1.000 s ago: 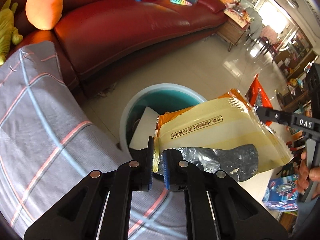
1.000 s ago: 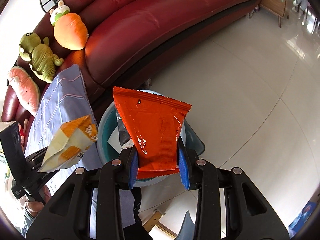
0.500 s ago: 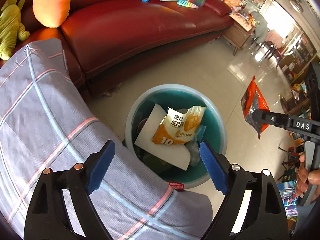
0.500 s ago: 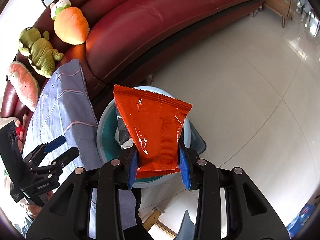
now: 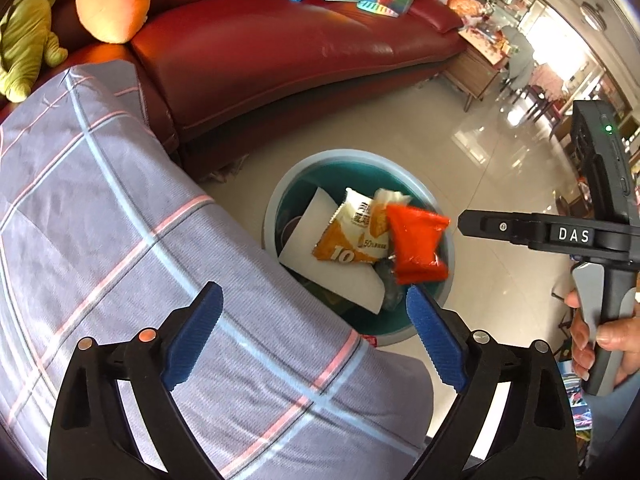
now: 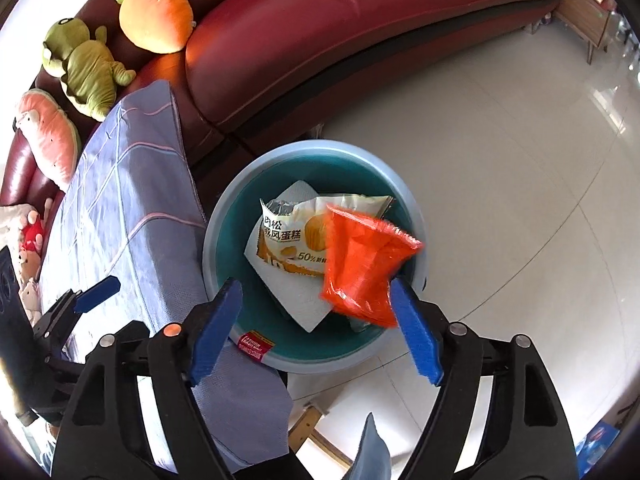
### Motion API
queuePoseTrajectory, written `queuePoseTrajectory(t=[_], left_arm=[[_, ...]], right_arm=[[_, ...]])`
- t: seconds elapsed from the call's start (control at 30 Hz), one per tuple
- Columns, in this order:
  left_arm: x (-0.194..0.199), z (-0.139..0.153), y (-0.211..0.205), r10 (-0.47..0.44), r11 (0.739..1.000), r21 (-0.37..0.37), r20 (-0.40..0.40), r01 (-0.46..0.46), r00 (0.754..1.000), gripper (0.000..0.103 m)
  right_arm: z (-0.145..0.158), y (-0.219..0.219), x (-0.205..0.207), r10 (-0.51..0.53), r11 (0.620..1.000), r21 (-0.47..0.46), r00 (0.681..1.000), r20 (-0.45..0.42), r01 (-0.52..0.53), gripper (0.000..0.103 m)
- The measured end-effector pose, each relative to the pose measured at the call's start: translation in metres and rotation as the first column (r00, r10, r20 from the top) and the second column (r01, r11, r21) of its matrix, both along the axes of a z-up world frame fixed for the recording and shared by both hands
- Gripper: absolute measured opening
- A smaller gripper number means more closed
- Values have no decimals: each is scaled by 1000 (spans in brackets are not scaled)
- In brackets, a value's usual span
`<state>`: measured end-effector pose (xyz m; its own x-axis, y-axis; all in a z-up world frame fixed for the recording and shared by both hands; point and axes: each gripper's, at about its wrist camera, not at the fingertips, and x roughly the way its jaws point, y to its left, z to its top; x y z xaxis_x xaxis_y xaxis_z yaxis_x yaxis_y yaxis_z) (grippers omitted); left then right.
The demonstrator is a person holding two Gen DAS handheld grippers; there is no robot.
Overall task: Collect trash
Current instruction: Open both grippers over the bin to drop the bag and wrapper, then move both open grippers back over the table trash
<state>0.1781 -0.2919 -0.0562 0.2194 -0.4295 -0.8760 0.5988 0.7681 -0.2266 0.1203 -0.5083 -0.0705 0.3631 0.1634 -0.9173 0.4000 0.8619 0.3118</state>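
A round teal trash bin stands on the floor below both grippers. In it lie a white paper sheet and a yellow-orange cake wrapper. A red snack wrapper, blurred, drops loose over the bin's right side. My right gripper hangs above the bin, its jaws opening; the red wrapper is beside the right pad, not pinched. My left gripper hovers over the bin's left edge, jaws opening wide with nothing between them.
A checked blue-grey cloth covers a surface left of the bin. Behind it runs a dark red sofa with plush toys. Pale floor tiles spread right. A hand grips the right tool's handle.
The left gripper opened and the yellow-orange wrapper dropped into the bin. The right gripper then moved closer over the bin and opened, and the red wrapper is falling from it.
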Motion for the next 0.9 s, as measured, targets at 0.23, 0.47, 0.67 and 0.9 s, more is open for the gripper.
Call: queuePoseTrajectory(t=[0.23, 0.47, 0.67, 0.9], left_arm=[[0, -1, 14, 27, 1000, -14, -19, -27, 999, 94], [-5, 4, 30, 41, 999, -30, -20, -42, 999, 94], [-12, 13, 50, 58, 997, -47, -11, -59, 998, 94], [-23, 23, 86, 99, 993, -64, 3, -98, 995, 99]], right_arm=[[2, 2, -6, -10, 1000, -12, 1000, -19, 10, 80], [7, 10, -16, -13, 999, -30, 999, -32, 12, 83], [15, 27, -21, 3, 999, -43, 1000, -26, -4, 83], [27, 54, -27, 31, 998, -54, 999, -12, -32, 83]])
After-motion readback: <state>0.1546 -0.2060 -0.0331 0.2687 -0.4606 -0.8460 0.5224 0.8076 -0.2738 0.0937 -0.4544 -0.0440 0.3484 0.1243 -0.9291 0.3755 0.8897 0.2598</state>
